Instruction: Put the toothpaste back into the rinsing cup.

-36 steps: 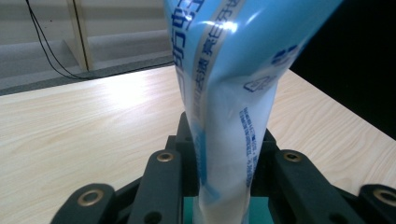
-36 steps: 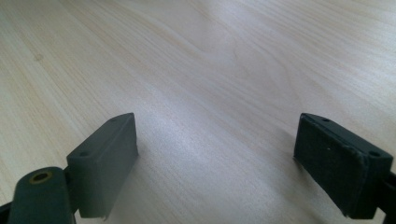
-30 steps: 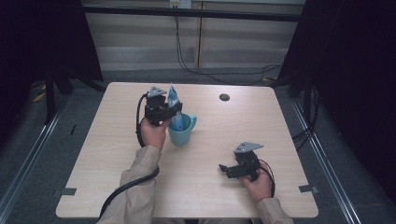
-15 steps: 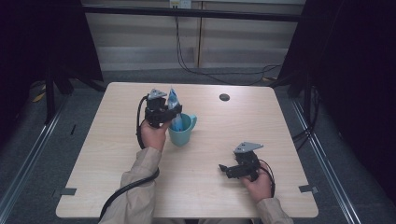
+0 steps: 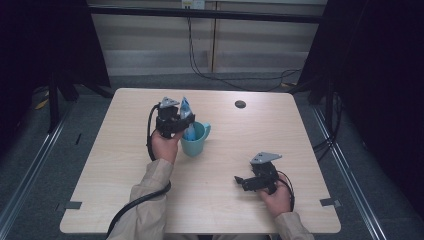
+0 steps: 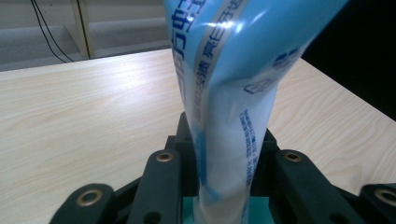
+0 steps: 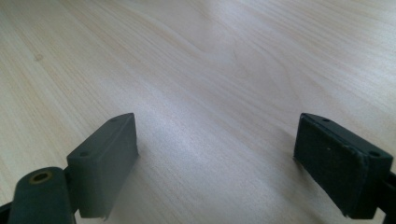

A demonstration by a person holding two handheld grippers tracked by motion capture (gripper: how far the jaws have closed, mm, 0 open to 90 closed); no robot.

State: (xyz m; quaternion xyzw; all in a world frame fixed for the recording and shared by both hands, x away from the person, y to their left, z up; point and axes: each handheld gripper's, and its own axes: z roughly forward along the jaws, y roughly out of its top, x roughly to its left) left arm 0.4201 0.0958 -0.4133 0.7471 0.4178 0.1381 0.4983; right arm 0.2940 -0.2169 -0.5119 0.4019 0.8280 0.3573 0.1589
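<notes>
Packet (image 5: 186, 111) and cup (image 5: 194, 139) are what your next move hangs on: your left gripper (image 5: 181, 124) is clamped on the blue packet, and the packet stands nearly upright with its lower end dipping into the mouth of the teal cup. In the left gripper view the packet (image 6: 233, 93) rises straight up between the closed jaws, so its long axis runs top to bottom, roughly in line with the cup's own axis, with a sliver of teal showing beneath it. The cup sits just beside your left hand (image 5: 164, 146), on the side toward the middle of the tabletop (image 5: 110, 165), its handle pointing away from that hand.

Your right gripper (image 5: 242, 181) rests on the tabletop well apart from the cup, toward your own edge, and its jaws stand wide with nothing between them, only bare wood in the right gripper view. So the left hand is plainly the nearer one and already has the work. I'd judge that whatever follows, lowering or lifting, should run along that upright line, since a sideways pull could tip the cup.

A small dark disc (image 5: 240, 104) lies beyond the cup, toward the far edge.
</notes>
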